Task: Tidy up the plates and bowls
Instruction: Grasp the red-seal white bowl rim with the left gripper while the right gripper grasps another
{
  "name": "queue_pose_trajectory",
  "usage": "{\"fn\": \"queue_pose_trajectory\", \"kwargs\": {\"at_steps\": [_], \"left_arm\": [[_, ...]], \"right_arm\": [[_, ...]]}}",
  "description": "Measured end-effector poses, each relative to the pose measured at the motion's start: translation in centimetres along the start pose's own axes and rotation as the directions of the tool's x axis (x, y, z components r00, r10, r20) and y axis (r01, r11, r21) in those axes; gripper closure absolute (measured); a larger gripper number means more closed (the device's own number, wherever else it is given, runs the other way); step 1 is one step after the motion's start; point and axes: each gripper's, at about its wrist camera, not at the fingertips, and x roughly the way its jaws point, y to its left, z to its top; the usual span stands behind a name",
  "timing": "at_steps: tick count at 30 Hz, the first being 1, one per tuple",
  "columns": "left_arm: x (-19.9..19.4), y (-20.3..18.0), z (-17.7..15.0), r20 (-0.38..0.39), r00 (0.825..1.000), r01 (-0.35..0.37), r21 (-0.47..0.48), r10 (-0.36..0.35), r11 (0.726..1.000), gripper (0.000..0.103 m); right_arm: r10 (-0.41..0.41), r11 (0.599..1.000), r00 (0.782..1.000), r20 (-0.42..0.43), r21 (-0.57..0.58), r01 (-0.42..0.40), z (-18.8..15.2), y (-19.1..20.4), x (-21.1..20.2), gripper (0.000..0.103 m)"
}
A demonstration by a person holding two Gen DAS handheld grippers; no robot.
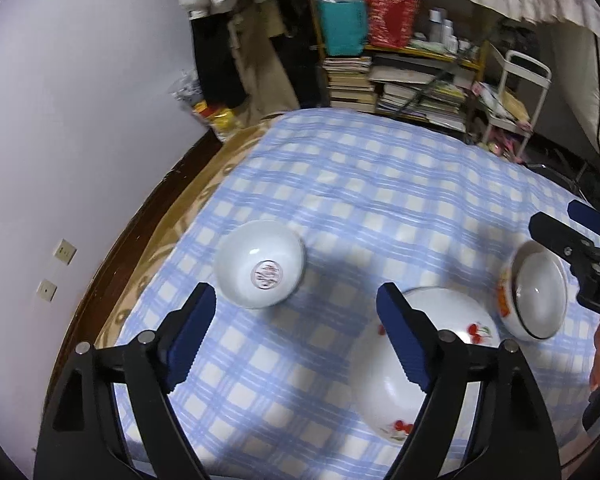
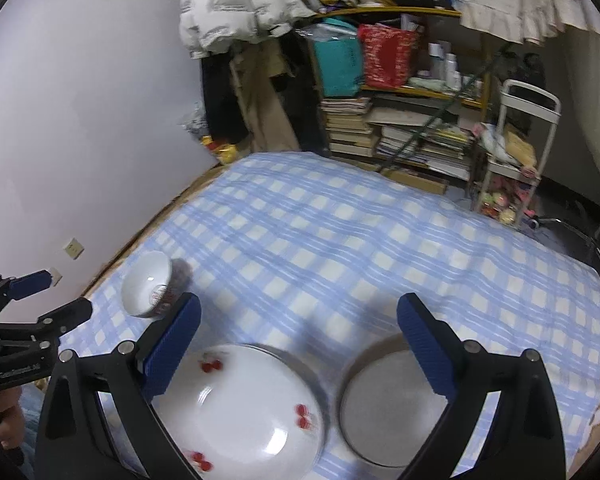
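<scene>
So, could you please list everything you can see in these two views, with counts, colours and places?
Small bowl: one, white with a red mark inside, on the cloth, left.
Plate: one, white with red cherries, on the cloth between the bowls.
Rimmed bowl: one, white with a dark rim and orange print, right of the plate.
Checked cloth: one, blue and white, under all the dishes.
Shelf: one, yellow, behind, crowded with books and bags.
Jacket: one, white, hanging by the shelf.
Trolley: one, white, right of the shelf.
Left hand-held gripper: black with blue pads, open, empty.
Right hand-held gripper: same colours, open, empty.
</scene>
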Motion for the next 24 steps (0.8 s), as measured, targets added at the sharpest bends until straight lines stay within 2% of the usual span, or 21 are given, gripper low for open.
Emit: {"fn": "queue_pose_trajectory", "kwargs": {"at_steps": [4,12,20,24], "left_arm": [[1.4,3.1,-0.2,-0.017,1.000,-0.027,-0.076,0.026,0.997,0.019],[4.6,7.5,-1.1,-0.060,0.998,-0.034,-0.119,0.027,0.992,0.019],[8.0,11.2,-0.7,-0.085,0.996,-0.010,-0.212,-0.008,0.977,0.019],[10.4,12.3,-0.6,-0.109,0.994,-0.023,-0.225,-0.002,0.974,0.019]], "right_arm": [[0.009,0.999,1.000,0.023,-0.046,-0.008,1.3,2.5,0.4,0.000],[0.040,0.995,0.998,0.053,-0.097,-0.035,3.9,7.4,2.0,0.000],[0.039,0.984,0.999,0.006,-0.173,-0.038,4.3,12.2,6.2,0.000],[0.051,0.988,0.999,-0.006,-0.147,-0.051,4.0,13.4,8.3,0.000]]}}
